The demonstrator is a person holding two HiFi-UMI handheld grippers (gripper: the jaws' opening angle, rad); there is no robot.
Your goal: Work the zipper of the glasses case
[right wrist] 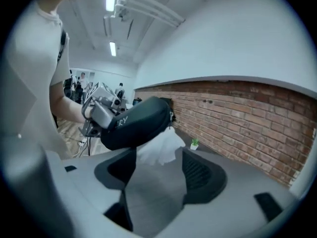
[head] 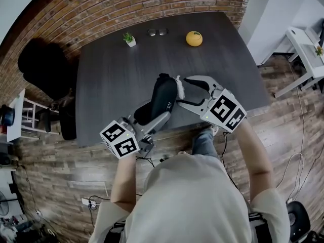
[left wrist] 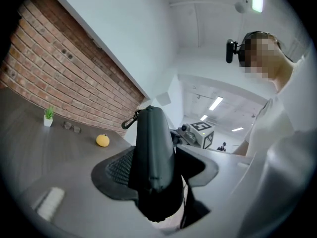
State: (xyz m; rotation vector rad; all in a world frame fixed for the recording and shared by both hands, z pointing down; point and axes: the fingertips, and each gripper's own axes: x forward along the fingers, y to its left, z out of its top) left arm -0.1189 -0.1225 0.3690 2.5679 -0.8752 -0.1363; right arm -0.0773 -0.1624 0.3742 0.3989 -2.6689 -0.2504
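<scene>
A black glasses case (head: pixel 163 101) is held up over the table's near edge, its long axis running away from me. My left gripper (head: pixel 147 116) is shut on its near end; in the left gripper view the case (left wrist: pixel 154 148) fills the gap between the jaws, with a small clip (left wrist: pixel 130 122) at its far tip. A white cloth (head: pixel 179 85) sticks out of the case's far right side. My right gripper (head: pixel 183 92) stands open beside that end. In the right gripper view nothing lies between its jaws (right wrist: pixel 158 172), and the case (right wrist: pixel 133 122) and cloth (right wrist: pixel 158 145) hang just ahead.
On the dark table (head: pixel 111 80) at the far side stand a small potted plant (head: pixel 129 39), a pair of glasses (head: pixel 157 32) and a yellow fruit (head: pixel 194 38). A black chair (head: pixel 45 65) is at the left, by the brick wall.
</scene>
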